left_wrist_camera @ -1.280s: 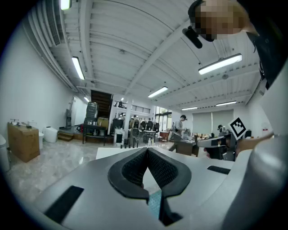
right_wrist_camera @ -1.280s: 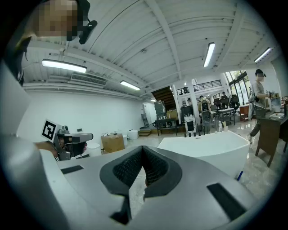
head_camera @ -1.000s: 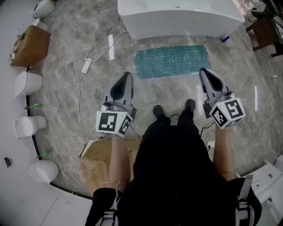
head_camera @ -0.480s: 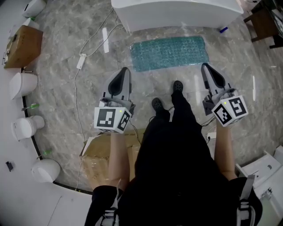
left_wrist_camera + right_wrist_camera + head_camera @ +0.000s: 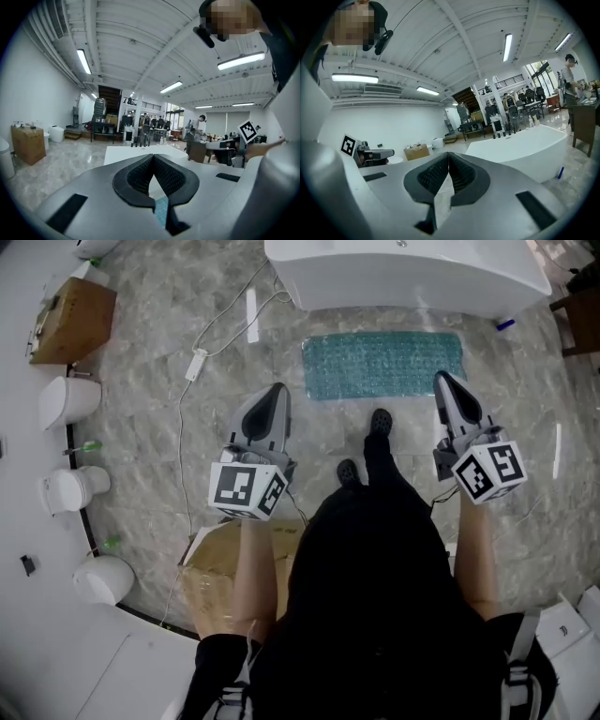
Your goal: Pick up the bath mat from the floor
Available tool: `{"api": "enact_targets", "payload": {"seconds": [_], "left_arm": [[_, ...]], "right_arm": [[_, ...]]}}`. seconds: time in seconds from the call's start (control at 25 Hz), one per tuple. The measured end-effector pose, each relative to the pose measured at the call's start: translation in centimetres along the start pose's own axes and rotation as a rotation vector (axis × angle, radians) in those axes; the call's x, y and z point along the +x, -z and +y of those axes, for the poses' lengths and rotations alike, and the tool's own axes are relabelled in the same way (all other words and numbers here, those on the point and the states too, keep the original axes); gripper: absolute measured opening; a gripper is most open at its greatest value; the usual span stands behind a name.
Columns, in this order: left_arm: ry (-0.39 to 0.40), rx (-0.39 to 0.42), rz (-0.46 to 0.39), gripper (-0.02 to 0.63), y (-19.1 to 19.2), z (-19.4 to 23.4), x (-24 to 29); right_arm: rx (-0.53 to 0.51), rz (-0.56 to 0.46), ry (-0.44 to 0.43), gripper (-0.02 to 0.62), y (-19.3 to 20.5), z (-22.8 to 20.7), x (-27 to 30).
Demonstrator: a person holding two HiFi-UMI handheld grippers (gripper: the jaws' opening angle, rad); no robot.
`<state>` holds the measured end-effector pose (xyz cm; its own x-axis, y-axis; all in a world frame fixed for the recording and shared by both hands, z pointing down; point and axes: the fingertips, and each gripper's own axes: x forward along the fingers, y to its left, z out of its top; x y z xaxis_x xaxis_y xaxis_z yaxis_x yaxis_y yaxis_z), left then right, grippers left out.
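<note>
A teal, bumpy bath mat (image 5: 384,364) lies flat on the marble floor just in front of the white bathtub (image 5: 403,273). My left gripper (image 5: 277,390) hangs well above the floor, left of the mat's near left corner, jaws shut and empty. My right gripper (image 5: 442,380) hovers over the mat's near right corner, also shut with nothing in it. In the left gripper view the jaw tips (image 5: 153,156) meet, and a sliver of the teal mat (image 5: 161,211) shows below them. The right gripper view shows its tips (image 5: 448,154) closed against the tub (image 5: 520,147) behind.
A white cable with a power adapter (image 5: 196,363) trails across the floor left of the mat. A cardboard box (image 5: 225,573) sits by my left leg, another box (image 5: 70,320) and several white toilets (image 5: 66,399) line the left wall. My feet (image 5: 379,421) stand just short of the mat.
The view has shifted so the mat and tub sit further right and slightly lower. My feet have stepped nearer the mat. Both grippers stay shut and empty.
</note>
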<state>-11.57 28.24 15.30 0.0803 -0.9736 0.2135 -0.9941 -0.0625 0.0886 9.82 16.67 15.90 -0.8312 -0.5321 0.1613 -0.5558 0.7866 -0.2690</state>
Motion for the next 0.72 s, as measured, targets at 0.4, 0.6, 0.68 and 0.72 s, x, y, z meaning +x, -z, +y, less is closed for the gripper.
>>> {"api": "enact_targets", "payload": {"seconds": [0.4,0.6,0.68,0.72], "left_arm": [[-0.086,-0.023,-0.013,0.012,-2.9,2.7,8.7],[-0.119,-0.052,0.037,0.011,-1.6,3.0,12.5],[-0.121,-0.056,0.06,0.012,-0.8,2.9,13.3],[-0.12,-0.058,0.068,0.012,-0.5,3.0,13.6]], "right_arm": [[0.009,0.021,-0.157,0.014,-2.1,-4.2,8.0],[0.035,0.096,-0.204,0.014,-0.2,-6.4,10.6],[0.047,0.119,-0.216,0.014,0.5,-7.0,11.5],[0.048,0.127,-0.221,0.014,0.7,-7.3,12.0]]}}
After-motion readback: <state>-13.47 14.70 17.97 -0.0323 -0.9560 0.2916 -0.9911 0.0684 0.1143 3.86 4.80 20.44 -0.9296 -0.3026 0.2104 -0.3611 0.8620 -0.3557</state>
